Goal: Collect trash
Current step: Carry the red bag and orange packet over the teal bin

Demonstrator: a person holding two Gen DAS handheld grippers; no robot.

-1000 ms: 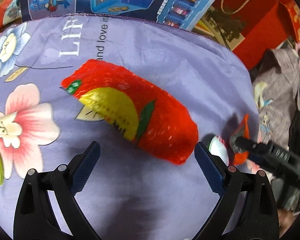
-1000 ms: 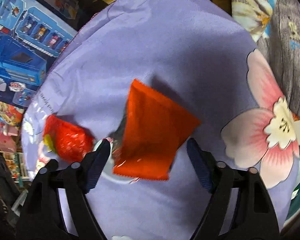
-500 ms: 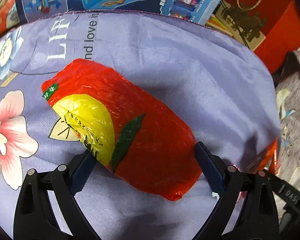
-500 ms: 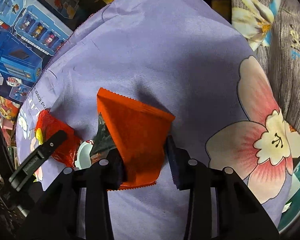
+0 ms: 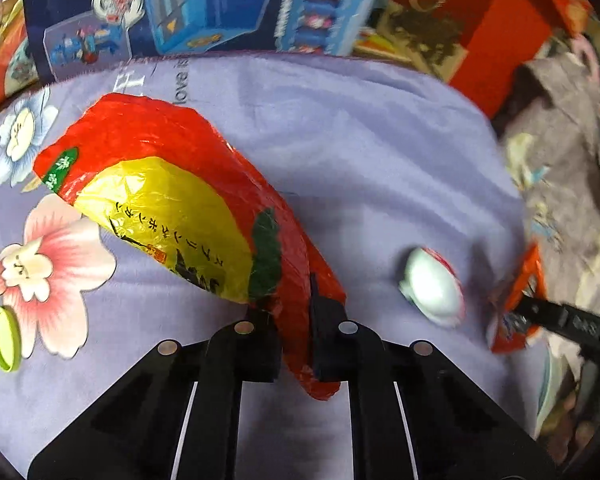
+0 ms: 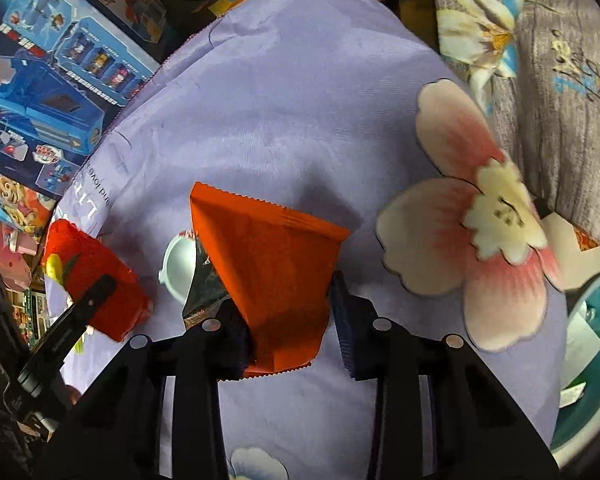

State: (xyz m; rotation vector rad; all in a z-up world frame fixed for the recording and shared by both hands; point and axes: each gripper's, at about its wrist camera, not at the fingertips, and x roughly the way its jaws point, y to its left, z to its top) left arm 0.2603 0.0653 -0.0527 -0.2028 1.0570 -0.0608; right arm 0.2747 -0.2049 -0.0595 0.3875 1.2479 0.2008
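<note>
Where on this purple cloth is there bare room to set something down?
The widest bare patch of purple cloth lies beyond the red-and-yellow bag, up to the toy boxes. It is crowded around the white lid, between that bag and the orange wrapper.

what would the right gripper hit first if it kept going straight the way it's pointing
The orange wrapper, already between the closing jaws of the right gripper. Past it, probably the purple cloth under it; depth is hard to judge through the fisheye.
</note>
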